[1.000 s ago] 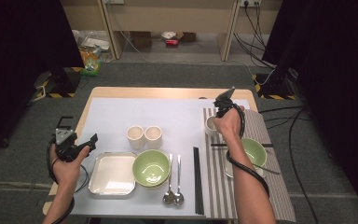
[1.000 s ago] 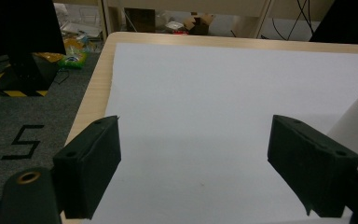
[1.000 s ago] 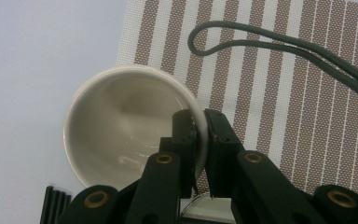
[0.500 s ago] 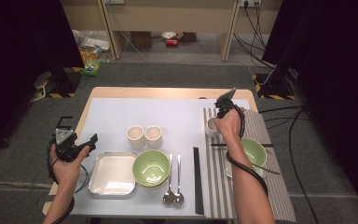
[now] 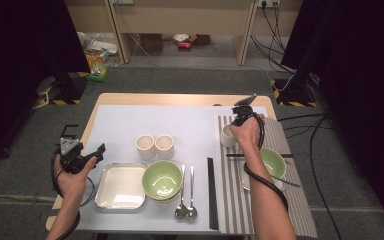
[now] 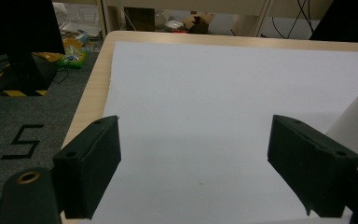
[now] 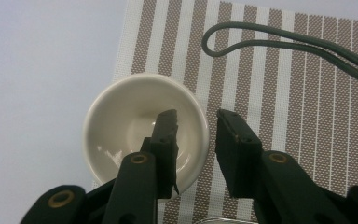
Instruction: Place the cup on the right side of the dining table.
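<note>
The cup (image 7: 144, 128) is small, round and cream-white, glossy inside, empty and upright. It stands at the near-left edge of the striped placemat (image 7: 303, 93), at the right side of the worktop (image 5: 130, 102), partly over the pale sheet beside the mat. The right claw (image 5: 243, 107) hangs above it, pointing down: in the right gripper view one jaw reaches inside the cup and the other stands outside the rim with a clear gap to the wall, so the rim sits between them ungripped. Its jaws have just been opening and stand half apart. The right forearm stretches forward over the mat, crossing a green bowl (image 5: 275, 162), with the cable looping back along it. The left claw (image 5: 82, 152) rests in the left hand (image 5: 72, 177) at the worktop's left edge, level, its jaws wide and holding nothing, beside a white square tray (image 5: 120, 186).
</note>
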The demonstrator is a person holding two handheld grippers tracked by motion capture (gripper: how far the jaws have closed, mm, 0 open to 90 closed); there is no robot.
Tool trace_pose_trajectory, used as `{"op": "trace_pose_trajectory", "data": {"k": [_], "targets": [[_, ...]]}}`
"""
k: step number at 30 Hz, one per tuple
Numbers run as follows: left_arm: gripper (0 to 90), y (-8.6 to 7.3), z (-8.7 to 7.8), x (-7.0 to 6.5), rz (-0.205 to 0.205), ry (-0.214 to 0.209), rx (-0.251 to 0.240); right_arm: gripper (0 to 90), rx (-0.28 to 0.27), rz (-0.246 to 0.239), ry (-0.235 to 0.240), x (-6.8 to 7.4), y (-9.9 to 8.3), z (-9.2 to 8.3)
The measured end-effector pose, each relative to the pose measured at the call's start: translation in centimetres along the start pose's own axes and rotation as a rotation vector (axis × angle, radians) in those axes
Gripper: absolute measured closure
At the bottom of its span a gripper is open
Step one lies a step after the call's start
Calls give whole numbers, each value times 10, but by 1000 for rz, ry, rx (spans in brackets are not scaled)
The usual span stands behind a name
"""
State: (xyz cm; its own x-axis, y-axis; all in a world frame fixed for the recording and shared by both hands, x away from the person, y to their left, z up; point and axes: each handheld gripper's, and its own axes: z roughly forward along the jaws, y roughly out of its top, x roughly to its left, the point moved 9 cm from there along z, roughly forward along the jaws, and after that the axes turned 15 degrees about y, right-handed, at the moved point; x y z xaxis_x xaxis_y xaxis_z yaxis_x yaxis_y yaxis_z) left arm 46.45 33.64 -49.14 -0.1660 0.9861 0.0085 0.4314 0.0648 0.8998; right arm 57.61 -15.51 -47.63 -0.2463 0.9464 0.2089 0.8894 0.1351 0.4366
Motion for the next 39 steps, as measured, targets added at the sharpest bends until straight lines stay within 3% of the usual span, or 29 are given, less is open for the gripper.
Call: {"op": "trace_pose_trajectory", "data": {"k": [17,33,39], "targets": [[164,0,0,2,-5,7,0,649,-149,-15,63,7,-9,-26],[162,-3,1,5,-9,11,6,601,-258,-99,152,27,-55,-50],[163,-6,3,10,-16,23,15,589,-263,-131,189,32,-78,-55]]}}
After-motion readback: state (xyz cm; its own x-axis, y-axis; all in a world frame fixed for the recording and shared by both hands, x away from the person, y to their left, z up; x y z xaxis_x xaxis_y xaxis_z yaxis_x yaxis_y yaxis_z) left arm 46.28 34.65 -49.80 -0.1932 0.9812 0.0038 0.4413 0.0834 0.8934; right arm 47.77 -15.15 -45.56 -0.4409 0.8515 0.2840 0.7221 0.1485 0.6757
